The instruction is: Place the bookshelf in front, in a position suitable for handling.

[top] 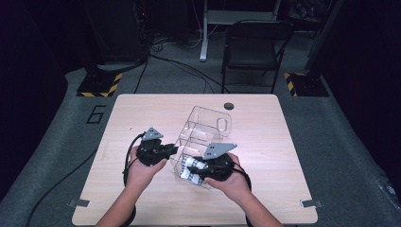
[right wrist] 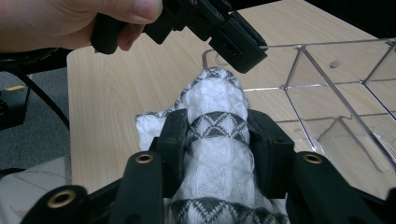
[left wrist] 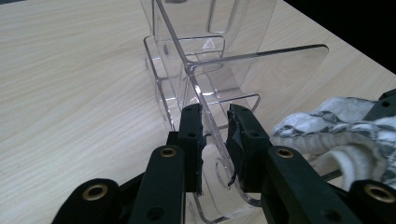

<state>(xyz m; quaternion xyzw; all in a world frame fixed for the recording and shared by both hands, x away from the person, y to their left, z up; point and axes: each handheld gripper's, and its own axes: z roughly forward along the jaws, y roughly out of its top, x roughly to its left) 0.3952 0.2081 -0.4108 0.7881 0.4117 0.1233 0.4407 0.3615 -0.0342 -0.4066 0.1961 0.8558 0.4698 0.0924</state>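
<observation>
my left gripper (left wrist: pixel 215 135) clamped on a wall of the clear plastic compartment organiser (top: pixel 201 137) lying mid-table, my right gripper (right wrist: pixel 218 140) clamped on a rolled white-and-grey knit sock (right wrist: pixel 217 140) at the organiser's near end, light wooden table (top: pixel 265 142) underneath

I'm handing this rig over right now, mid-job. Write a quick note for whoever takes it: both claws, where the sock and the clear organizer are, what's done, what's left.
Left claw: closed on a wall of the clear organizer, steadying it near the table's middle.
Right claw: shut on the rolled white-and-grey sock, held at the organizer's near end.
Done: sock picked up and brought to the organizer.
Left, most likely: ease the sock into a compartment, open the right claw, then let go with the left. Whether the sock is already partly inside, I cannot tell.
</observation>
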